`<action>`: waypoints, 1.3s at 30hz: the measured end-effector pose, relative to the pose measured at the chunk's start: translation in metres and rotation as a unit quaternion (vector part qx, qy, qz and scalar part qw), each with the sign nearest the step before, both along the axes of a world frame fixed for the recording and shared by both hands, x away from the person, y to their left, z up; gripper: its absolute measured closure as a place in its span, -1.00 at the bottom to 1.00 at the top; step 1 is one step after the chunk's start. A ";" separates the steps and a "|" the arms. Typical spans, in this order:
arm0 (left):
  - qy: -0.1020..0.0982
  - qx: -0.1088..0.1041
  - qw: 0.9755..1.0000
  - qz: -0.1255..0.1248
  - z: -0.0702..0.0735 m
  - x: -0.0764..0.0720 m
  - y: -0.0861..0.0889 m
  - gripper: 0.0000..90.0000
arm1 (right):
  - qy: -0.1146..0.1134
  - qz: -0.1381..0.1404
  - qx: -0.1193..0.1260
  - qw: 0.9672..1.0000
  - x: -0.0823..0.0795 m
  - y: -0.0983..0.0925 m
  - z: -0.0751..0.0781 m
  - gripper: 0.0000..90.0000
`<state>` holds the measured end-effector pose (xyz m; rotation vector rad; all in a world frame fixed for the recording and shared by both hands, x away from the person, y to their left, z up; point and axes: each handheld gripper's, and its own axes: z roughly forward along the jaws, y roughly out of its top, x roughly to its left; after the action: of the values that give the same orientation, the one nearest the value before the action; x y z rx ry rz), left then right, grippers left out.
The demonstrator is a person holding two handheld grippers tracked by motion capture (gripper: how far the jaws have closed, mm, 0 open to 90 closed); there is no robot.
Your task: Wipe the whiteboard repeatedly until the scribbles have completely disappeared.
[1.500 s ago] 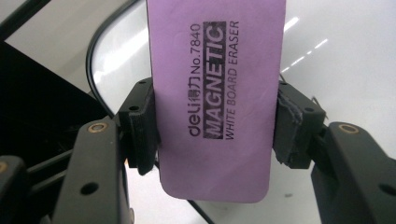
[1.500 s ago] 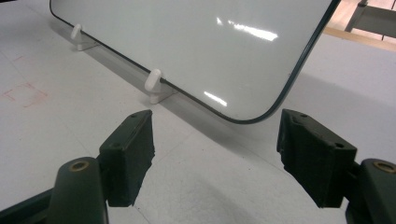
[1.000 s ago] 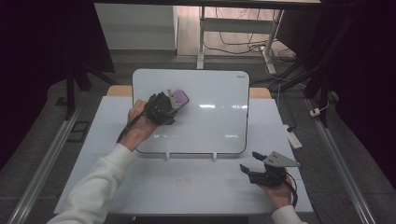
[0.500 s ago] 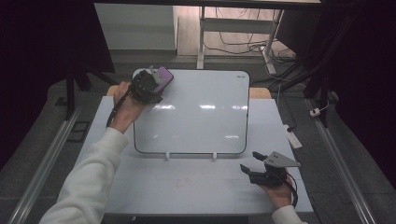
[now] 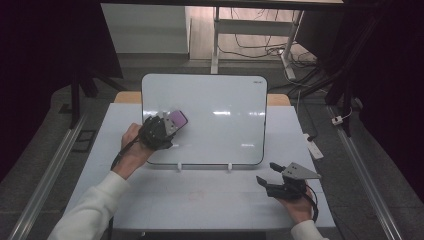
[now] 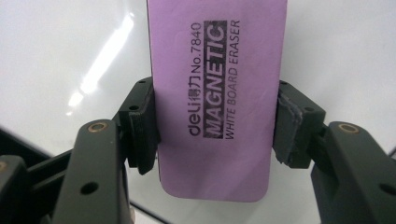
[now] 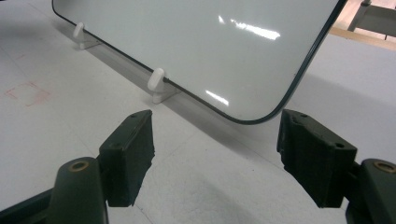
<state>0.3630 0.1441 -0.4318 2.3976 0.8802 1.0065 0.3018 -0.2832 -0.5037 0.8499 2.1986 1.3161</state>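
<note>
Left gripper: jaws clamped on the long sides of a purple eraser, printed "MAGNETIC WHITE BOARD ERASER"; the eraser lies against the left part of the whiteboard, roughly at mid-height. Whiteboard: glossy white, dark-rimmed, rounded corners, propped at the back of the table on two small white feet. Right gripper: jaws standing wide apart, nothing between them, held low over the table's right front, just short of the board's lower right corner. Table: pale surface with a faint red square mark.
</note>
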 end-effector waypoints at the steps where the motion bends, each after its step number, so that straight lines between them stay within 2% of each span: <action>1: 0.001 -0.009 1.000 0.005 0.000 0.000 0.005 -0.09 | 0.000 0.000 0.000 1.000 0.000 0.000 0.000 -0.41; 5: -0.002 -0.041 0.999 0.031 0.013 0.010 0.023 -0.09 | -0.001 0.000 -0.002 1.000 -0.001 0.001 0.000 -0.41; 9: -0.018 -0.042 0.998 0.054 0.030 0.025 0.035 -0.09 | 0.000 -0.002 0.000 1.000 0.000 0.000 0.000 -0.41; 11: -0.017 -0.068 0.996 0.060 0.043 0.036 0.042 -0.09 | 0.000 -0.002 0.000 1.000 0.000 -0.001 0.000 -0.41; 15: -0.024 -0.071 0.995 0.068 0.060 0.053 0.037 -0.09 | -0.003 -0.002 -0.001 1.000 -0.001 0.000 0.001 -0.41; 18: -0.028 -0.061 0.996 0.065 0.066 0.060 0.025 -0.09 | -0.003 -0.003 0.001 1.000 -0.002 -0.001 0.002 -0.41; 20: -0.033 -0.054 0.996 0.057 0.066 0.059 0.015 -0.09 | -0.002 -0.003 0.002 1.000 -0.001 -0.001 0.001 -0.41; 25: -0.021 -0.034 0.999 0.026 0.050 0.045 -0.004 -0.09 | 0.000 -0.001 0.001 1.000 -0.001 0.000 0.001 -0.41; 30: -0.003 -0.056 0.998 0.008 0.035 0.029 -0.002 -0.09 | -0.002 0.000 0.002 1.000 -0.001 0.001 0.002 -0.41; 33: 0.016 -0.084 0.996 -0.011 0.035 0.020 0.004 -0.09 | -0.003 0.002 0.001 1.000 -0.001 0.003 0.003 -0.41; 36: 0.026 -0.115 0.992 -0.035 0.037 0.009 0.009 -0.09 | -0.005 0.004 0.000 1.000 -0.001 0.004 0.004 -0.41; 39: 0.035 -0.132 0.989 -0.056 0.035 -0.005 0.011 -0.09 | -0.007 0.004 0.003 1.000 -0.001 0.005 0.006 -0.41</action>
<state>0.3575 0.1550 -0.3967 2.2391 0.8356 0.7196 0.3009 -0.2786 -0.4979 0.8321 2.1906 1.3281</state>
